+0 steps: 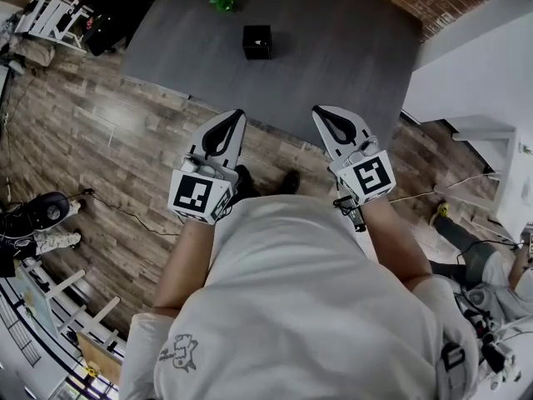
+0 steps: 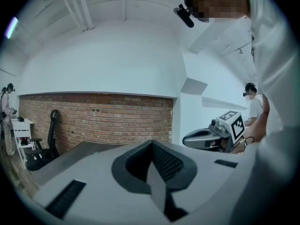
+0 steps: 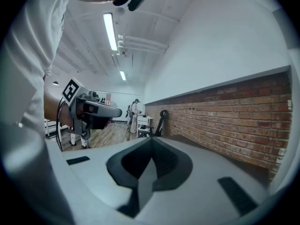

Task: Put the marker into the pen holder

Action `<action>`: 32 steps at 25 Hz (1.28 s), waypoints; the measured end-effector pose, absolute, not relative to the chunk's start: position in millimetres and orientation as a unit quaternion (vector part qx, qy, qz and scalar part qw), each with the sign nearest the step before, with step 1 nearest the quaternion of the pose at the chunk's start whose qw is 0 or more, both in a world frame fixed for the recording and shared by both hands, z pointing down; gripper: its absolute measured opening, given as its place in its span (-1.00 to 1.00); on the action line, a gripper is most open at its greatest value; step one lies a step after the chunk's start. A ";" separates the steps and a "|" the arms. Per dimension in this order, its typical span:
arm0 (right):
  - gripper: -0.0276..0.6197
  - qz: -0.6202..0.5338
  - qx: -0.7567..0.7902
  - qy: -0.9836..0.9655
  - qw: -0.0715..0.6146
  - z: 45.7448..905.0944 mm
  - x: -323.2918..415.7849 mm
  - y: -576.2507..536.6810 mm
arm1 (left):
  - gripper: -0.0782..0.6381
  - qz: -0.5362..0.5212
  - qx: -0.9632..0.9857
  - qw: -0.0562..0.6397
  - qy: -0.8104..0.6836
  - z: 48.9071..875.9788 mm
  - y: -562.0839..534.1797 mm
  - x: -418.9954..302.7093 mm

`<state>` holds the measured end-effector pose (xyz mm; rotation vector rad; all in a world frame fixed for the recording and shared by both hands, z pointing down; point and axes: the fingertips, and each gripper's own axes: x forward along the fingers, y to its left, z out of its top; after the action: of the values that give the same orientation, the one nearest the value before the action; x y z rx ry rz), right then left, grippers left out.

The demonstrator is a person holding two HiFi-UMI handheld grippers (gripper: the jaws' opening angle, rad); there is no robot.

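Note:
A black cube-shaped pen holder (image 1: 256,42) stands on the dark grey table (image 1: 333,48) towards its far side. Beyond it lies a small green thing (image 1: 223,1), too small to tell apart. My left gripper (image 1: 238,114) and right gripper (image 1: 318,111) are held side by side before the person's chest, their tips over the table's near edge and well short of the holder. Both are shut with nothing between the jaws, as the left gripper view (image 2: 151,142) and the right gripper view (image 3: 151,140) show. Neither gripper view shows the holder.
A brick wall (image 2: 98,121) runs behind the table. Chairs and bags (image 1: 92,15) stand at the table's left on the wooden floor. White furniture (image 1: 483,90) is at the right. Other people (image 3: 134,114) stand far off.

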<state>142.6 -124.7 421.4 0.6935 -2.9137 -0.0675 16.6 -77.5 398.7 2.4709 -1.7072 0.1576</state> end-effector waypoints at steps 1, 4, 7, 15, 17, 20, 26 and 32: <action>-0.90 -0.022 0.232 -0.970 0.072 420.6 142.0 -122.2 | -0.75 0.052 0.820 0.067 -0.567 398.6 -74.1 15.6; -0.90 -0.024 0.235 -0.969 0.070 417.5 139.8 -112.9 | -0.75 0.050 0.821 0.065 -0.565 397.7 -65.1 13.0; -0.90 -0.030 0.236 -0.968 0.075 414.4 136.0 -99.9 | -0.75 0.048 0.824 0.061 -0.561 396.9 -54.3 10.3; -0.90 -0.031 0.243 -0.966 0.080 405.4 108.5 -53.1 | -0.75 0.039 0.831 0.070 -0.550 394.4 -10.1 -21.7; -0.90 -0.032 0.244 -0.966 0.078 401.3 100.2 -39.3 | -0.75 0.039 0.832 0.070 -0.549 391.9 3.0 -30.7; -0.90 -0.036 0.246 -0.966 0.073 394.4 86.3 -16.1 | -0.75 0.037 0.834 0.071 -0.547 390.7 21.9 -44.7; -0.90 -0.042 0.254 -0.964 0.065 380.6 61.8 25.6 | -0.75 0.033 0.845 0.065 -0.531 385.3 55.2 -63.5; -0.90 -0.034 0.266 -0.962 0.052 372.4 44.0 64.1 | -0.75 0.029 0.853 0.064 -0.517 385.2 91.2 -77.6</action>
<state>44.0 64.1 372.4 0.8096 -2.9251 -0.1037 -77.6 91.2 385.2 2.5755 -1.5621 0.0882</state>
